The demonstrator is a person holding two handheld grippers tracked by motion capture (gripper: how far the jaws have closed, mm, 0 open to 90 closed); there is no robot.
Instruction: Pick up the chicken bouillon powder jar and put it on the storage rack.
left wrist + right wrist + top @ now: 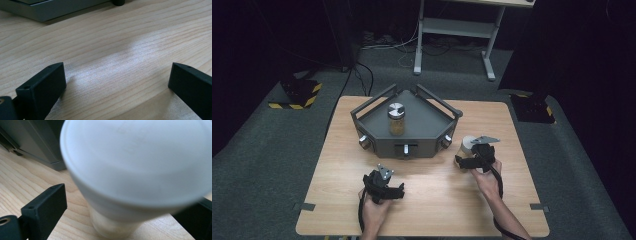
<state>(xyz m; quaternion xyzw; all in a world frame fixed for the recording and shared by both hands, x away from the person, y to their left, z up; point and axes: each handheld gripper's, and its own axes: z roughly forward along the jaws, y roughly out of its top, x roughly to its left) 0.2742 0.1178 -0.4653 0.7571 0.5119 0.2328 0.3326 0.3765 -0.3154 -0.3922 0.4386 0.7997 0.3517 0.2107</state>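
Right gripper (464, 161), at about four o'clock on the wooden table (432, 200), set around a white-lidded jar (468, 145) just beside the right corner of the grey tray (422, 131). Jaws wide to either side of the jar's pale body in the right gripper view, the left pad clearly off it with bare wood between; right-side contact hidden behind the lid, so no firm grip to be claimed. Probably straddled that way to take the jar below its broad lid (140, 157), where the narrower body gives the pads a flat hold.

Left gripper (384, 192), at about seven o'clock near the front edge, low over bare wood, jaws spread wide with nothing between them; seemingly parked clear of the work.

Second jar (396, 120) with a silver lid and brownish contents upright in the middle of the tray, at twelve o'clock, well apart from both grippers; raised rails around it likely there to keep things from sliding off.

No brand, label or legible writing anywhere on jars, tray or lids.
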